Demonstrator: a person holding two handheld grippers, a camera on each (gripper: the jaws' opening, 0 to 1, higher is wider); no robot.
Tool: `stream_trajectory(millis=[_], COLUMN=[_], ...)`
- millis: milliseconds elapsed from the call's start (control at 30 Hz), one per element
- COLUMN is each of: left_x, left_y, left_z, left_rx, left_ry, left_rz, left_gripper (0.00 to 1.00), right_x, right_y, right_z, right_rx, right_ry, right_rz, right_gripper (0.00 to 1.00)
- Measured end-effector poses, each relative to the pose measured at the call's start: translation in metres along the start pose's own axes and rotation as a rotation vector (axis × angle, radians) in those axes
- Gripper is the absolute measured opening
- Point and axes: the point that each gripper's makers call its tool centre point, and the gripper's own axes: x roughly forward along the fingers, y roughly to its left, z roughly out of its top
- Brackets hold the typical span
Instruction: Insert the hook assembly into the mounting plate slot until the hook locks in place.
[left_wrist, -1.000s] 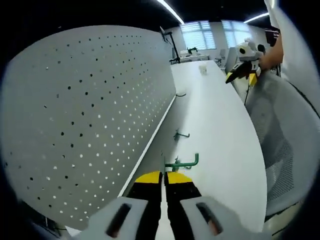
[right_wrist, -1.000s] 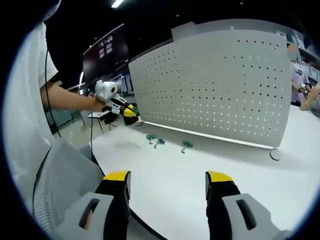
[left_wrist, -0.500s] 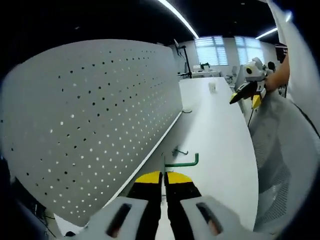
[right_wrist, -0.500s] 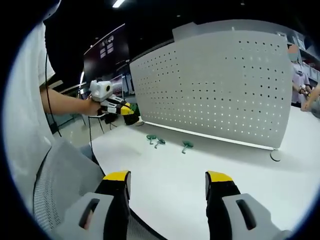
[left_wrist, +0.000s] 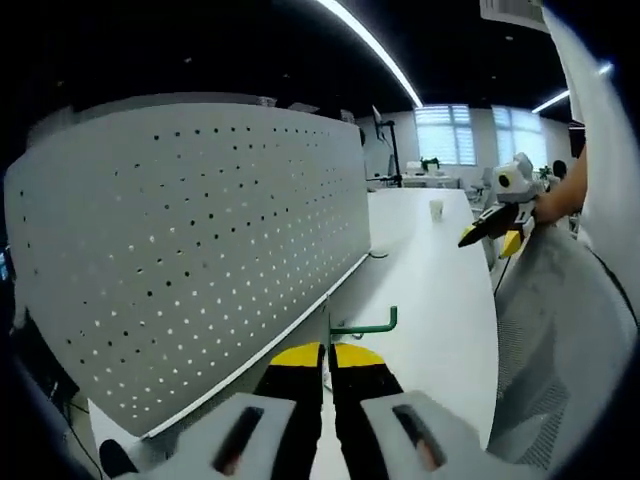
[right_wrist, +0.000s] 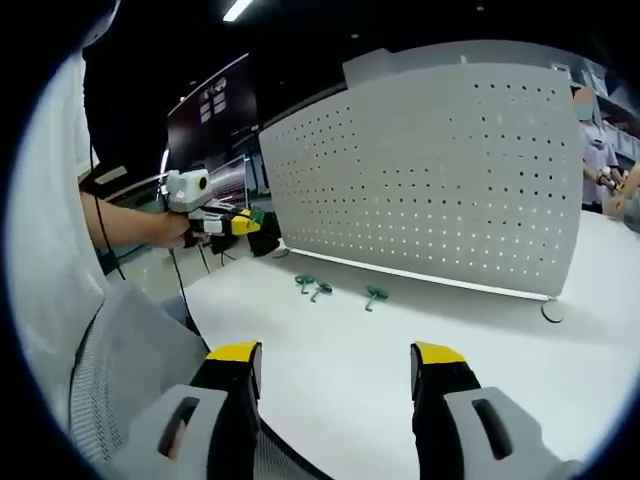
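My left gripper (left_wrist: 328, 352) is shut on a green hook (left_wrist: 366, 324), whose bent tip points up past the yellow jaws. It hangs in the air in front of the white perforated mounting plate (left_wrist: 190, 250), apart from it. In the right gripper view the same left gripper (right_wrist: 238, 224) is held by a hand near the left end of the plate (right_wrist: 440, 180). Three more green hooks (right_wrist: 320, 290) lie on the white table (right_wrist: 340, 330) before the plate. My right gripper (right_wrist: 336, 356) stands open and holds nothing, low over the table's near edge.
A dark hook (right_wrist: 548, 312) lies by the plate's right end. A small cup (left_wrist: 436, 209) stands far down the table. The right gripper (left_wrist: 497, 224), in a hand, shows at the right. A grey mesh chair back (right_wrist: 130, 370) is beside the table. People stand at the far right (right_wrist: 605, 160).
My left gripper has risen off the table with the green hook and pulled back toward the plate's left end. The right gripper has stayed still and open.
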Motion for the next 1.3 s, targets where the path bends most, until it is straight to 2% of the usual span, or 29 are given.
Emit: stream_trajectory(millis=[167, 267, 467, 733, 1067, 1300], left_x=[-0.003, -0.005, -0.01, -0.007, -0.007, -0.006], left_y=[-0.012, -0.015, -0.018, -0.021, -0.023, -0.023], left_z=[0.008, 0.018, 0.025, 0.019, 0.02, 0.023], left_rx=[-0.033, -0.071, -0.107, -0.109, -0.11, -0.11], left_ry=[-0.038, -0.083, -0.118, -0.101, -0.106, -0.114], left_rz=[0.014, 0.034, 0.058, 0.062, 0.061, 0.069], left_gripper=[0.01, 0.01, 0.01, 0.01, 0.01, 0.01], right_x=[-0.001, -0.001, -0.001, -0.001, -0.002, -0.008], right_y=[0.0, 0.0, 0.001, 0.001, 0.002, 0.002], right_z=[0.001, 0.001, 0.001, 0.002, 0.005, 0.022], right_rx=[-0.003, -0.004, -0.003, 0.0, -0.011, -0.035], right_ry=[-0.005, -0.006, -0.007, -0.014, -0.017, -0.089], right_rz=[-0.002, -0.002, -0.001, 0.004, 0.0, -0.002], right_gripper=[0.58, 0.58, 0.58, 0.58, 0.58, 0.56])
